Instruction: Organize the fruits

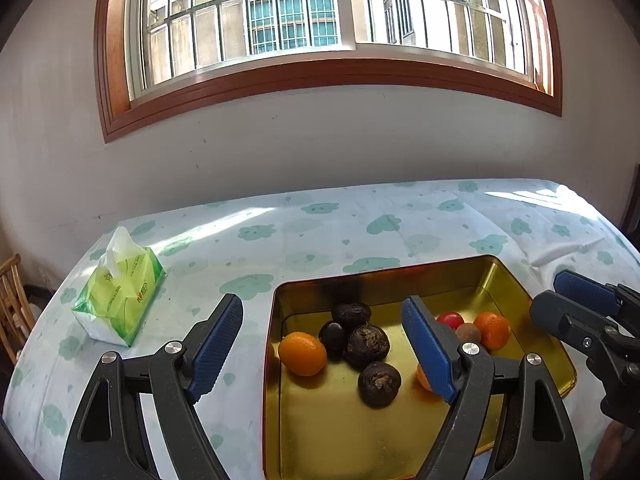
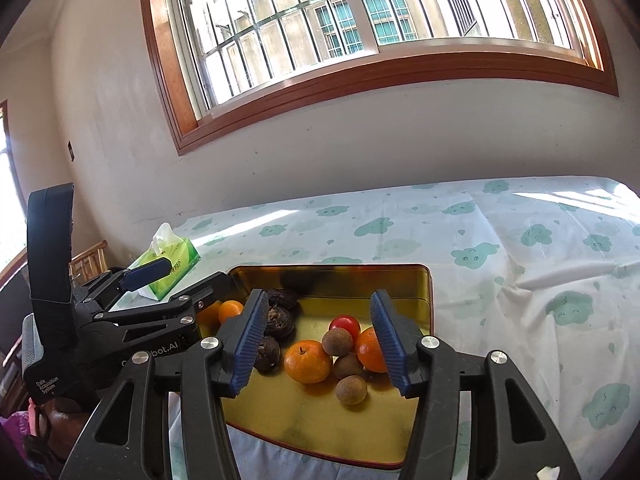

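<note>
Covering the table, a white cloth printed with green clouds [image 1: 360,220] fills the middle of both views, below a wood-framed barred window [image 1: 320,20] and a pale wall. A green tissue pack [image 1: 120,300] sits at centre left. Lower centre, a gold tin [image 2: 424,288] holds oranges [image 2: 308,362], dark fruits [image 1: 367,341], longans [image 2: 351,390] and a cherry tomato [image 2: 345,325]. Left gripper [image 1: 324,344] and right gripper [image 2: 322,338] hover open above it, holding nothing.

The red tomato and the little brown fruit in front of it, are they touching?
Touching. In the right wrist view the brown fruit sits right against the red tomato, overlapping its lower edge with no gap.
</note>
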A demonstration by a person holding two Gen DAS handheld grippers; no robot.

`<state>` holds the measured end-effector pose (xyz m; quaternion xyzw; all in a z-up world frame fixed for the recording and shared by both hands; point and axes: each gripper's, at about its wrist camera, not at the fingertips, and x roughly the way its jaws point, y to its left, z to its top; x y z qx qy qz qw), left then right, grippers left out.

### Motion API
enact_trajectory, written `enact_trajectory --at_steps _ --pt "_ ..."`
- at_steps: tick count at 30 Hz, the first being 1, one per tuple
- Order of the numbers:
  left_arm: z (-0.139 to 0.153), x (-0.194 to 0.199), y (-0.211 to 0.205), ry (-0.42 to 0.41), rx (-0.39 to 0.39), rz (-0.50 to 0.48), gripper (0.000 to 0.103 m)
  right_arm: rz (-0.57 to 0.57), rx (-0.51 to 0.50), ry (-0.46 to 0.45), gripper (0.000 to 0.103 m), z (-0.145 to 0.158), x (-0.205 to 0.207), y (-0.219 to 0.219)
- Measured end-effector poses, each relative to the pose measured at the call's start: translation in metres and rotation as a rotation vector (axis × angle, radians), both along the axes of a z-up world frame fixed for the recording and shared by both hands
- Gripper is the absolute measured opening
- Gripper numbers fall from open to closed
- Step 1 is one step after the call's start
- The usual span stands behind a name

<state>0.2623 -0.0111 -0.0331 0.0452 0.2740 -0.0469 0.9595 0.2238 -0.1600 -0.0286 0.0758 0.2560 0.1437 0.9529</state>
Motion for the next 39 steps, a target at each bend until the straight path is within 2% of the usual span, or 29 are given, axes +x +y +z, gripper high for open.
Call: enact_trajectory --at_steps 3,8,10,11,20,24,30,35,39 --pt "0.004 -0.012 0.002 -0.012 -0.003 0.002 0.082 -0.027 -0.03 -0.028 0.061 0.003 -0.013 0.003" --pt "0.015 -0.038 0.008 -0.046 -0.012 0.034 0.083 -0.04 -0.049 -0.05 0.063 0.011 -0.036 0.005" --pt "0.019 -0.05 0.01 -0.063 -0.013 0.051 0.096 -0.04 -0.047 -0.05 0.063 0.014 -0.044 0.004" --pt "0.022 -0.057 0.011 -0.074 -0.014 0.059 0.097 -0.038 -0.051 -0.052 0.063 0.015 -0.048 0.005" --pt "0.046 -0.103 0.018 -0.112 -0.054 0.049 0.098 -0.027 -0.087 -0.065 0.064 0.024 -0.082 0.013" --pt "0.056 -0.122 0.019 -0.119 -0.066 0.034 0.098 -0.026 -0.098 -0.082 0.071 0.028 -0.098 0.018" --pt "0.069 -0.152 0.018 -0.143 -0.055 0.027 0.099 -0.019 -0.106 -0.122 0.077 0.041 -0.125 0.021" --pt "0.078 -0.174 0.02 -0.162 -0.066 0.039 0.102 -0.018 -0.108 -0.138 0.079 0.049 -0.144 0.019" --pt "0.084 -0.191 0.018 -0.189 -0.041 0.053 0.102 -0.013 -0.12 -0.149 0.079 0.054 -0.16 0.019"
